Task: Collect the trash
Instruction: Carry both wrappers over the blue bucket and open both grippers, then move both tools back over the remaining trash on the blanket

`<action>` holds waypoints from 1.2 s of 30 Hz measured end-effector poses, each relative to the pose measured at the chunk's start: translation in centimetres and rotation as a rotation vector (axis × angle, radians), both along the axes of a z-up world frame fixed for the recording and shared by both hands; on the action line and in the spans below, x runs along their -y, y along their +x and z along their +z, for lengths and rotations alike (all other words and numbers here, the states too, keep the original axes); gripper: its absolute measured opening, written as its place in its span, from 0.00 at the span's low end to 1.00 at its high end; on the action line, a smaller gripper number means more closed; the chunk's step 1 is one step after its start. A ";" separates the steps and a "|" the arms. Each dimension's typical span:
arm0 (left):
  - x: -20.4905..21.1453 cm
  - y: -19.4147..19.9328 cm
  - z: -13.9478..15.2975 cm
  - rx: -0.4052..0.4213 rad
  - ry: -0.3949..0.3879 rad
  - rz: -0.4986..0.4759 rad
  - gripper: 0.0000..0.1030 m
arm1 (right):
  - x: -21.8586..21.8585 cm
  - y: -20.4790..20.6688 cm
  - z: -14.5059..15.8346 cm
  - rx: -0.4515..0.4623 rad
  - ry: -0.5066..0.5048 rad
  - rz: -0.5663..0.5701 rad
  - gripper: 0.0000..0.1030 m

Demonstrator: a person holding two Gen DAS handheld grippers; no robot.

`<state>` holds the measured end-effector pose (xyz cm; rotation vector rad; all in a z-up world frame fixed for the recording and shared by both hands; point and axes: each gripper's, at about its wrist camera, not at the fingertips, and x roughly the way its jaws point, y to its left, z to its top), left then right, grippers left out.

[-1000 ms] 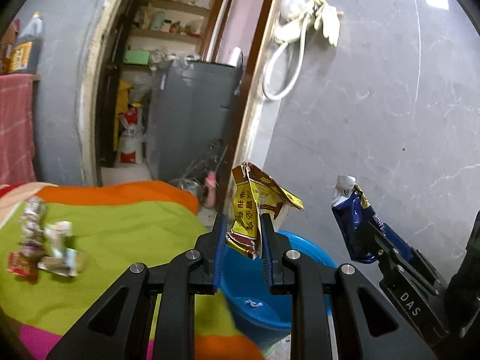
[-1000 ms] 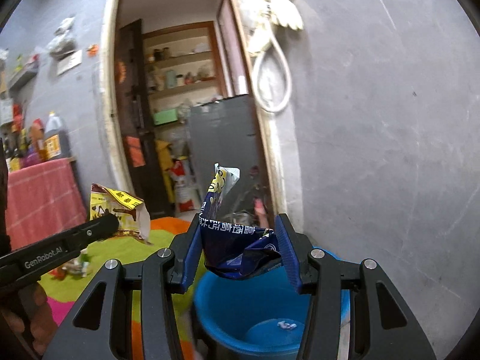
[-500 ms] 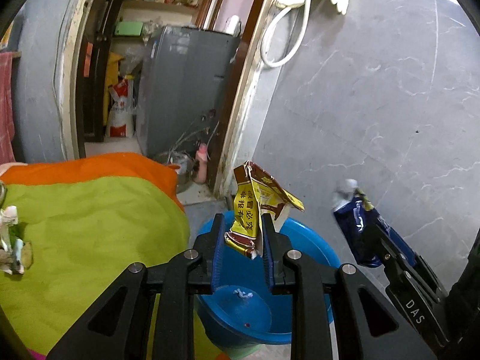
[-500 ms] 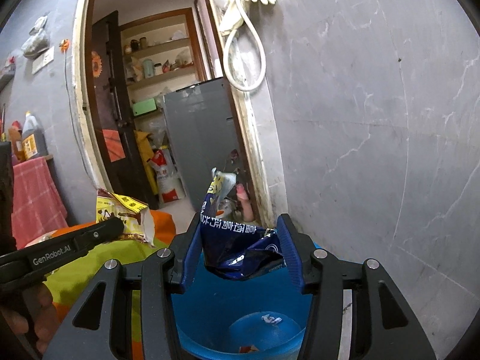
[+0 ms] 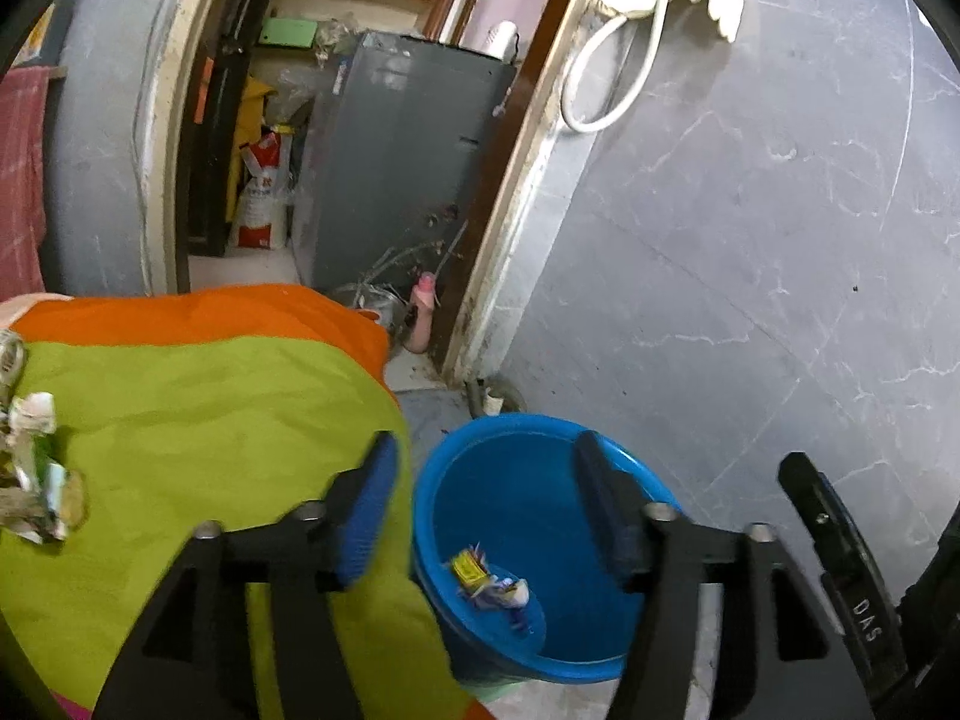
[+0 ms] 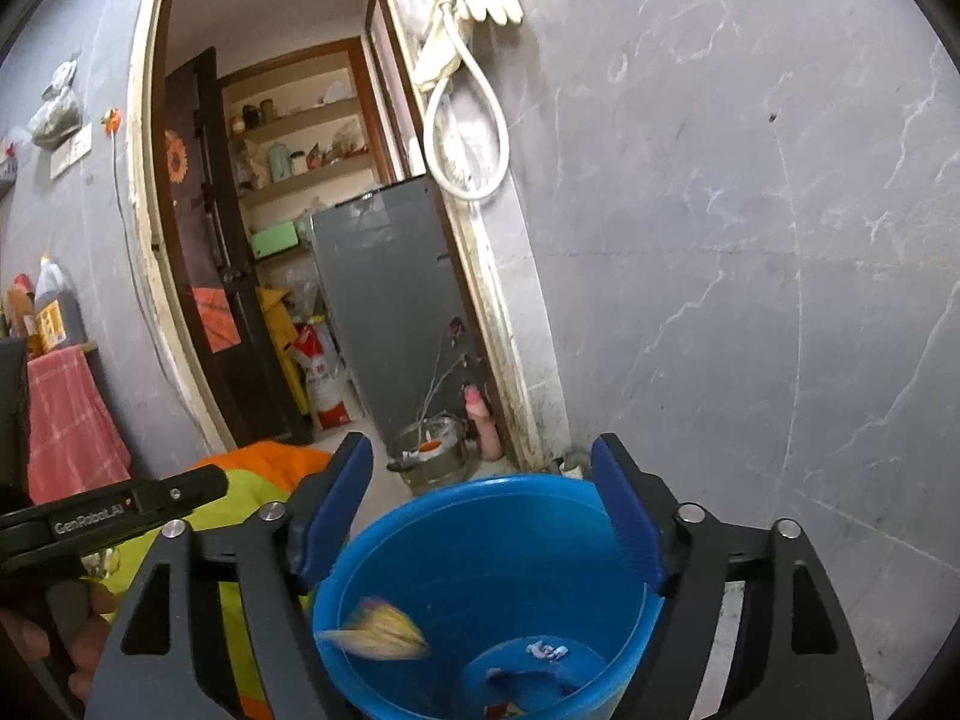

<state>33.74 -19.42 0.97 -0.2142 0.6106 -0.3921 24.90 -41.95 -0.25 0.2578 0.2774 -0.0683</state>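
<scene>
Blue bucket (image 5: 540, 546) on the floor beside the green-and-orange bed (image 5: 198, 420): drop step. Left gripper (image 5: 483, 504) and right gripper (image 6: 480, 510) over it, fingers just spread, nothing between them. Yellow wrapper (image 6: 378, 636), blurred, falling inside the bucket; other wrappers on its bottom. More trash (image 5: 36, 480) lies on the bed. Next, by judgement: swing back there, clamp another piece.

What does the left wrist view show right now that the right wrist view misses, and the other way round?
Only the left wrist view: leftover wrappers lying on the green cloth. Only the right wrist view: a yellow wrapper, blurred, inside the bucket near its wall, and a steel pot by the doorway. Both: the blue bucket with trash at its bottom, and both hand-held grippers, left and right, open with nothing between the jaws.
</scene>
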 end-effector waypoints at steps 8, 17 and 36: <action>-2.9 -2.6 1.6 0.104 0.046 0.086 0.96 | -0.7 -1.3 1.5 0.050 -0.021 -0.005 1.00; -5.2 -6.0 2.7 0.210 0.137 0.180 0.98 | -2.9 -2.1 2.8 0.063 -0.065 0.033 1.00; -10.7 -11.5 6.1 0.299 0.123 0.249 0.98 | -8.2 -5.4 6.4 0.100 -0.120 0.098 1.00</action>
